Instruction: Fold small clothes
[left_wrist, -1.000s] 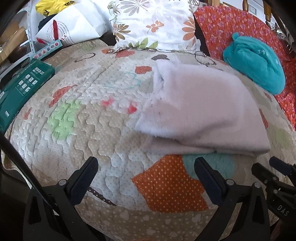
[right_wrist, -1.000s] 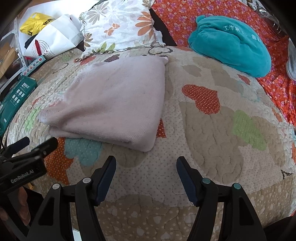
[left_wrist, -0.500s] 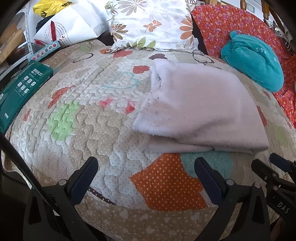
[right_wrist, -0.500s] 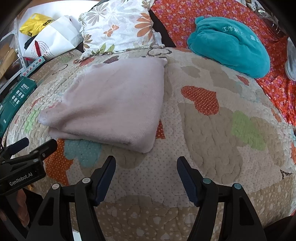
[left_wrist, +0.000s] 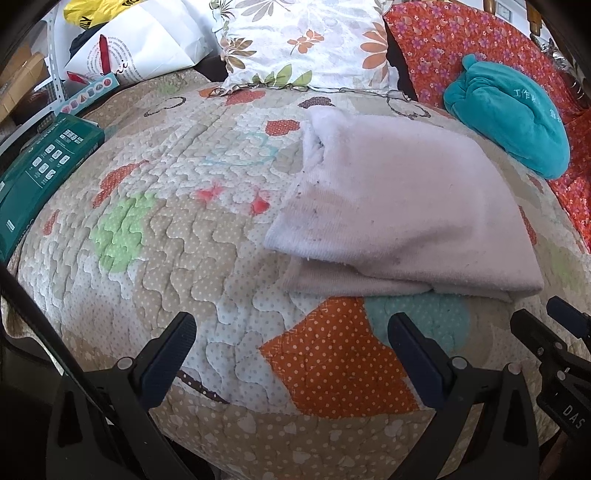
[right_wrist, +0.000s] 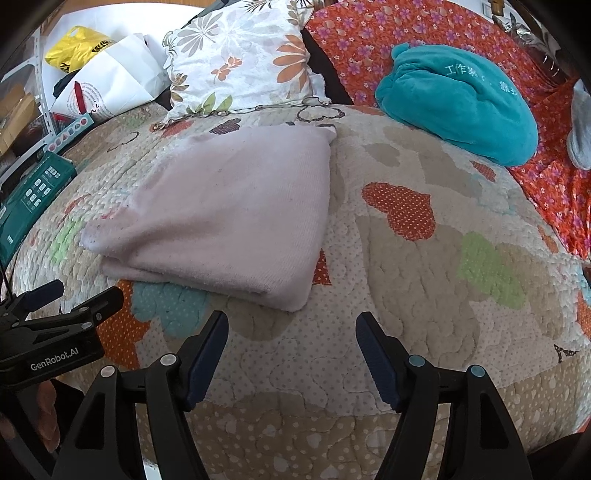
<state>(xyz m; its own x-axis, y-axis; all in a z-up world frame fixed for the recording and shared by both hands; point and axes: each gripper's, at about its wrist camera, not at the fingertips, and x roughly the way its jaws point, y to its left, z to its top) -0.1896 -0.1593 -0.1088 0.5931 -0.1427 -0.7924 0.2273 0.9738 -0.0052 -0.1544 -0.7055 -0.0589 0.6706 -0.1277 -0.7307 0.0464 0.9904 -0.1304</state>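
**Folded cloth lies on the quilt, both tongs empty**

Left wrist: the left tongs (left_wrist: 291, 341) gape wide over the quilt (left_wrist: 177, 236); the cloth (left_wrist: 402, 206) lies folded at one o'clock.

Right wrist: the right tongs (right_wrist: 291, 339) are opening, nothing between them; cloth at eleven o'clock, clear of the tips.

In front of me the quilted patchwork bedspread (left_wrist: 177, 258) carries a folded pale pink garment (left_wrist: 399, 206) flat near its middle, a floral pillow (left_wrist: 303, 40) at its far edge, and a green box (left_wrist: 40, 166) at its left edge.
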